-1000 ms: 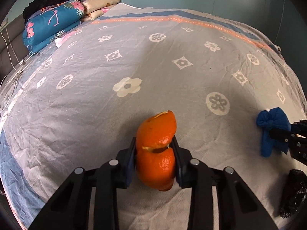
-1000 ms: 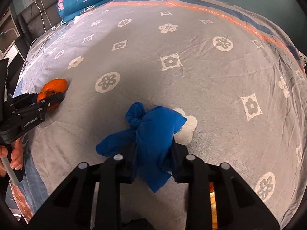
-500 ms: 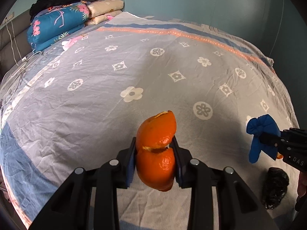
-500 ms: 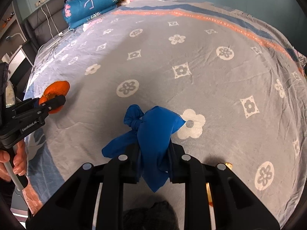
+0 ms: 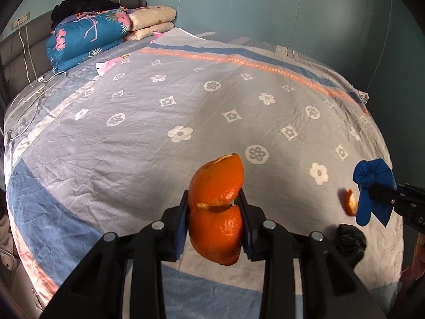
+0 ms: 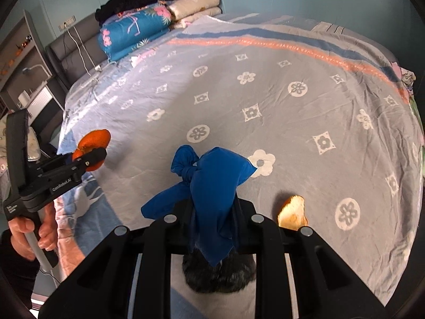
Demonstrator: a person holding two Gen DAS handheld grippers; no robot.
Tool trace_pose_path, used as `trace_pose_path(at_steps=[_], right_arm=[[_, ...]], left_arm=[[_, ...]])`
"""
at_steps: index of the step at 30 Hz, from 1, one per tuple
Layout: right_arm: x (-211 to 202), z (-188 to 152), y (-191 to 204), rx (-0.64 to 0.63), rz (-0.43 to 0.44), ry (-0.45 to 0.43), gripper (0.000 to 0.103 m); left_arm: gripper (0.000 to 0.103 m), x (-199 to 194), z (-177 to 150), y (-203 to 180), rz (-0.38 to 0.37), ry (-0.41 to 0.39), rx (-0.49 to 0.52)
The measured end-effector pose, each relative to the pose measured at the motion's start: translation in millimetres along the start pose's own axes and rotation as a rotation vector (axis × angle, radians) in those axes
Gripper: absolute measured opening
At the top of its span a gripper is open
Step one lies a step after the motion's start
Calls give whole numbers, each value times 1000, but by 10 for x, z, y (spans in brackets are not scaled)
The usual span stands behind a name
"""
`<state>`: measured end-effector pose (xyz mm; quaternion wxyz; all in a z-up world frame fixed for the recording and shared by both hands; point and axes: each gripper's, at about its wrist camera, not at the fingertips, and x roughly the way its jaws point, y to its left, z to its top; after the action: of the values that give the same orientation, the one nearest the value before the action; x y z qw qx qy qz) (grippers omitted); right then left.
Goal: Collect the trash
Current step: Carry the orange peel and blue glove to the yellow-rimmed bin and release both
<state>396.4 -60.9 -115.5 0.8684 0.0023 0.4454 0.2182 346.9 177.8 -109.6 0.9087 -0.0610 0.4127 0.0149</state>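
My left gripper (image 5: pixel 213 222) is shut on a large orange peel (image 5: pixel 216 207), held in the air above the bed's near edge. The same peel (image 6: pixel 93 143) shows at the left of the right wrist view, in the left gripper (image 6: pixel 90 156) held by a hand (image 6: pixel 32 231). My right gripper (image 6: pixel 213 223) is shut on a knotted blue glove (image 6: pixel 212 183), lifted off the bedspread; the glove (image 5: pixel 373 188) also appears at the right in the left wrist view. A small piece of orange peel (image 6: pixel 292 212) and a black crumpled bag (image 6: pixel 217 276) lie on the bed below.
The grey flower-patterned bedspread (image 5: pixel 186 106) covers a wide bed. Folded blue floral quilt (image 5: pixel 85 40), pillows (image 5: pixel 151 21) and black clothes (image 5: pixel 85 0) are piled at the headboard. White cables (image 5: pixel 29 98) lie at the far left. Shelves (image 6: pixel 24 53) stand beside the bed.
Both grippers have risen away from the bedspread with their loads. The small orange peel piece has come into sight beside the right gripper, and the black bag now lies under it.
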Motion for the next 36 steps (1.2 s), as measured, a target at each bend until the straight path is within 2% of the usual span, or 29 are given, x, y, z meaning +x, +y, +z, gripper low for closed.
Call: trace_pose_path(at_steps=[18,28,36], right_arm=[[-1124,-318,-176,64,20,-107,20],[-1842,-677,-309,95,10,-158,20],[-2502,-1063,-420,119,-34,-212,20]], left_arm=[[31,-848,-280,-538,-35,-58,24],[31,-1357,-557,-1069,-99,-64,78],[31,-1768,-731,-1474,-187,-98,127]])
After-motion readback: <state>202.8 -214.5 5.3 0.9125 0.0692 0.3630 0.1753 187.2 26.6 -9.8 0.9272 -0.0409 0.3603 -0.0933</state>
